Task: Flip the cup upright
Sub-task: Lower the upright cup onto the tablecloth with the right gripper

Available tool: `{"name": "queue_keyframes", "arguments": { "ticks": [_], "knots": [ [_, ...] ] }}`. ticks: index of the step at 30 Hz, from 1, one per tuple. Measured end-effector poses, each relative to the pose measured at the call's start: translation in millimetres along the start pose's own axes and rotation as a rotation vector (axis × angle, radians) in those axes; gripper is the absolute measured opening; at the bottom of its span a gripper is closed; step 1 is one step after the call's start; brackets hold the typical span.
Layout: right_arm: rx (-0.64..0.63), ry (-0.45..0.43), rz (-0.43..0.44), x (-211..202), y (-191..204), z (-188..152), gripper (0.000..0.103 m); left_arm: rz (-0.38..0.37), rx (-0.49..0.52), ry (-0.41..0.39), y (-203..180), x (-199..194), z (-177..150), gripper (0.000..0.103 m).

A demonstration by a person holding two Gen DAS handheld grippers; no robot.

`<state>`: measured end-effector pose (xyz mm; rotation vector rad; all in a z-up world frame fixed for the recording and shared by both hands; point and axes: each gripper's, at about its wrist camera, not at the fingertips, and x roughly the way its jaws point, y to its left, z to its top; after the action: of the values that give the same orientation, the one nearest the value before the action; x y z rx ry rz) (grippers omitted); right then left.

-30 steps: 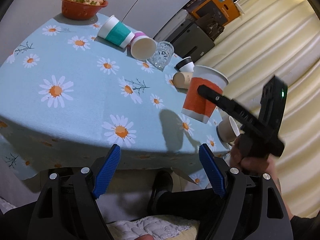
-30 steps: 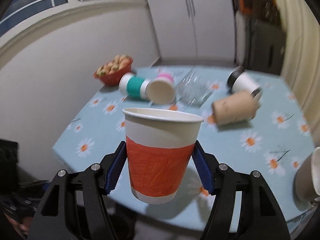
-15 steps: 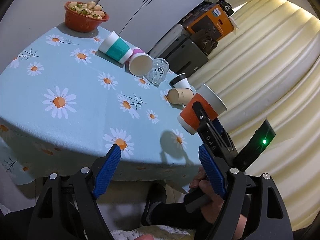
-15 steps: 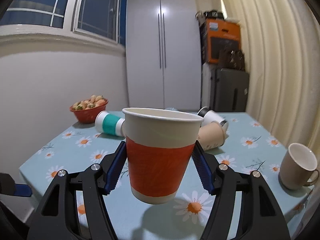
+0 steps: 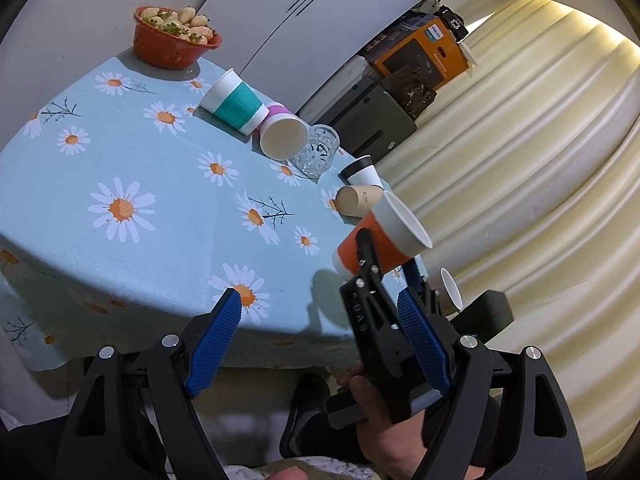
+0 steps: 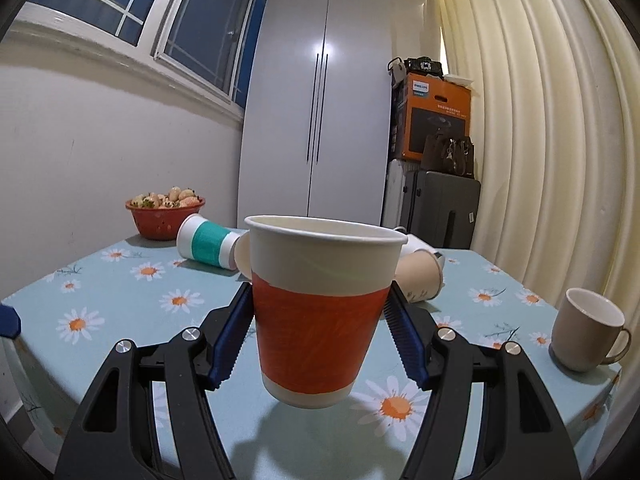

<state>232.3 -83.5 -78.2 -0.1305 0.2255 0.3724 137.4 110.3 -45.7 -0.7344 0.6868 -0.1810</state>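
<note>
My right gripper (image 6: 320, 332) is shut on an orange-and-white paper cup (image 6: 320, 312). The cup is upright, mouth up, and hangs a little above the daisy tablecloth (image 6: 132, 304) near the table's front edge. In the left wrist view the same cup (image 5: 376, 240) and the right gripper (image 5: 384, 276) show over the table's right front corner. My left gripper (image 5: 320, 336) is open and empty, held in front of the table edge, left of the cup.
On the table lie a teal-banded cup (image 6: 208, 242), a pink-banded cup (image 5: 282, 134), a glass (image 5: 316, 152), a brown cup (image 6: 420, 276) and a black-lidded white cup (image 5: 362, 172). A beige mug (image 6: 584, 330) stands right. A red bowl of strawberries (image 6: 164, 212) sits back left.
My right gripper has levelled out and come down towards the table's front edge with the cup still upright in it. My left gripper has drawn back a little.
</note>
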Motion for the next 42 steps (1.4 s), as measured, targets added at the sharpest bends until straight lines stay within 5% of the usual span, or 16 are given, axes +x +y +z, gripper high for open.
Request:
{"name": "queue_keyframes", "arguments": {
  "ticks": [20,24,30,42],
  "knots": [
    [-0.010,0.069,-0.021,9,0,-28,0.067,0.013,0.005,-0.005,1,0,1,0.078],
    [-0.004,0.075,-0.025,9,-3,-29,0.070,0.013,0.005,-0.005,1,-1,1,0.078],
    [0.010,0.070,-0.018,5,-5,-25,0.089,0.020,0.013,-0.007,1,-1,3,0.078],
    [0.068,0.081,-0.004,-19,-17,-12,0.093,0.069,0.060,-0.044,-5,-6,0,0.078]
  ]
}}
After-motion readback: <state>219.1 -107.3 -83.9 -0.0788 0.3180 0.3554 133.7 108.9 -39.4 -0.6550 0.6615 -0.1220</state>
